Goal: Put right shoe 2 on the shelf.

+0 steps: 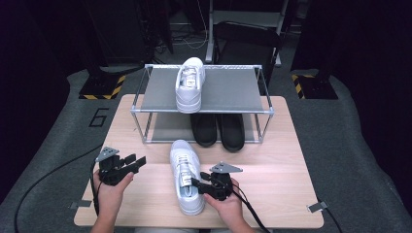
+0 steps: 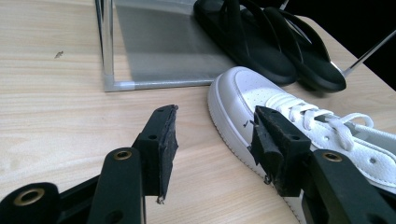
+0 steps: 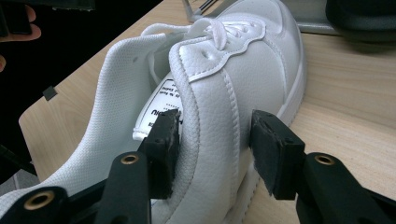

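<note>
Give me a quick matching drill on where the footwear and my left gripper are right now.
Things:
1. white sneaker on the table
2. second white sneaker
3. black sandals
4. left gripper

Places or states:
A. lower shelf of the shoe rack
B. top shelf of the rack
C. jaws open over bare wood, holding nothing
D. heel wall between the right gripper jaws

Pairs: 1-D, 2-B, 3-A, 4-C
</note>
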### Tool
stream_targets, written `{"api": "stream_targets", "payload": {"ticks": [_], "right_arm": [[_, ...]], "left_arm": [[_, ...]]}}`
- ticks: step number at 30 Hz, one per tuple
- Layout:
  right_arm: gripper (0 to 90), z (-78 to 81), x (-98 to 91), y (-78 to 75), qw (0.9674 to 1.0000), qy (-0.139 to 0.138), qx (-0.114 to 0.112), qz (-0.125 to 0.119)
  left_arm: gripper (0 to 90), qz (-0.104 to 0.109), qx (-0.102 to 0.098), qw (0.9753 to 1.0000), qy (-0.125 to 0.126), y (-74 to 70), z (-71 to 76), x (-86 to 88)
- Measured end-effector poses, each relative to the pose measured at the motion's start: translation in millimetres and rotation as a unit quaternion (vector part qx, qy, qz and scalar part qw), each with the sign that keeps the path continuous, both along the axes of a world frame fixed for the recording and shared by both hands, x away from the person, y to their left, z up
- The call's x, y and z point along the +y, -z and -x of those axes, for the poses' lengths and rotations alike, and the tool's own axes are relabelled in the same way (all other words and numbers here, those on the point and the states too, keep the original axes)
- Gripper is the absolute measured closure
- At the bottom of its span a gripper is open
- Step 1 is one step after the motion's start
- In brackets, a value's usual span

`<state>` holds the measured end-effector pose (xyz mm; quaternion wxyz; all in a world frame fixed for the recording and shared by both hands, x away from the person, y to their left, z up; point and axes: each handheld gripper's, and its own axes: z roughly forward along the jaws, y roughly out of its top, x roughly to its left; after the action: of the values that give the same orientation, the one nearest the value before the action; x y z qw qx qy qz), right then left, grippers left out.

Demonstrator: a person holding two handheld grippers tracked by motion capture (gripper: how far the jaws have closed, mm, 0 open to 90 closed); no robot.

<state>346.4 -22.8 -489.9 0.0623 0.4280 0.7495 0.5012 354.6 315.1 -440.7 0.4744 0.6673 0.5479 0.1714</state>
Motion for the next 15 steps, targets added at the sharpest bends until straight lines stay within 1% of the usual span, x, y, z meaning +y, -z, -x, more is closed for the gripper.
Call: {"api": "stream_targets", "payload": {"ticks": [4, 5, 7, 8, 10, 12, 14, 15], "right_arm": [[54.2, -0.4, -0.6, -0.4, 1.0000, 0.001, 0.004, 0.001], [54.9, -0.9, -1.1, -0.5, 1.0000, 0.000, 0.003, 0.000], [57.2, -1.4, -2.1, -1.5, 1.0000, -0.002, 0.007, -0.002], [58.3, -1.4, -2.6, -2.2, 0.9999, -0.002, 0.014, -0.002], [60.0, -2.7, -4.3, -2.6, 0.9999, -0.007, 0.015, -0.002], [62.4, -2.8, -5.1, -3.4, 0.9998, -0.004, 0.017, -0.002], [67.5, -1.9, -6.9, -5.3, 0.9999, 0.001, 0.011, 0.005], [70.2, -2.2, -8.9, -6.5, 0.9999, 0.005, 0.003, 0.013]], "left_arm": [[49.8, 0.001, 0.001, 1.0000, -0.001, 0.0, 0.5, 0.7], [49.8, -0.001, -0.002, 1.0000, -0.001, 0.1, 0.2, 1.4], [49.8, 0.002, -0.002, 1.0000, -0.005, 0.3, 0.6, 1.3], [49.8, 0.001, 0.000, 1.0000, -0.002, 0.2, 0.6, 2.1], [49.9, 0.004, 0.002, 1.0000, -0.003, 0.6, 0.8, 2.7], [49.9, 0.005, 0.001, 1.0000, -0.003, 1.2, 0.5, 3.3], [49.8, 0.008, 0.000, 1.0000, -0.006, 1.9, 0.6, 3.2], [49.8, 0.007, 0.001, 1.0000, -0.005, 2.2, 0.5, 3.4]]}}
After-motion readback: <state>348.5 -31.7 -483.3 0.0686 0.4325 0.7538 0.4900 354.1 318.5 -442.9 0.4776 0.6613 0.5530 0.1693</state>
